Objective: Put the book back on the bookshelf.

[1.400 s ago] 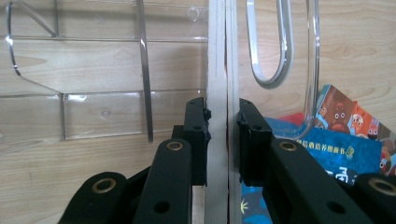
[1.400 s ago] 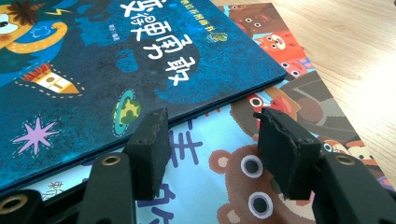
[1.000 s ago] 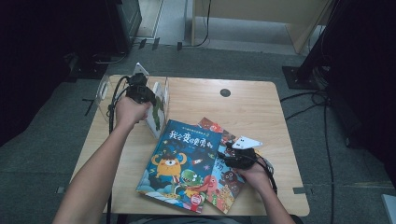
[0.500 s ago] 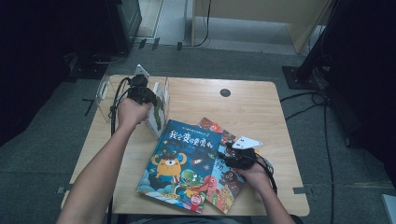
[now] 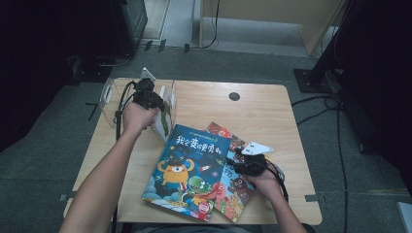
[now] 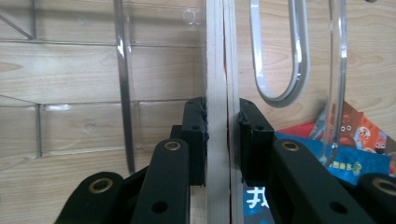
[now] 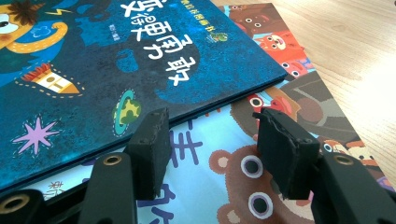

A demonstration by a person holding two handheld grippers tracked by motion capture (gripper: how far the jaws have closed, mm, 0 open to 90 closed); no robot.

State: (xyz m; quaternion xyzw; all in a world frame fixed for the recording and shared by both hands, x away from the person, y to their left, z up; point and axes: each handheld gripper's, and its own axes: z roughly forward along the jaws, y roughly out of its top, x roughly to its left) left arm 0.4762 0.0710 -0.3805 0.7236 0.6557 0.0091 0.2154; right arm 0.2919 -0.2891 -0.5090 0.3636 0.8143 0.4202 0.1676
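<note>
Wooden table (image 5: pixel 272 111) carries everything: at its far left corner stands a clear plastic book rack (image 5: pixel 111 94), and near the front edge lie two picture books, a blue book (image 5: pixel 189 170) resting partly over a red book (image 5: pixel 233 187). In the rack an upright book (image 5: pixel 163 114) stands on edge, and the left gripper (image 5: pixel 145 92) is clamped on it from above; in the left gripper view its pads press both sides of the pale page block (image 6: pixel 222 93), though the jaws have just eased slightly wider. The right gripper (image 5: pixel 243 158) rests low over the red book, just beside the blue book's edge (image 7: pixel 224 100), its jaws apart with nothing between them.
</note>
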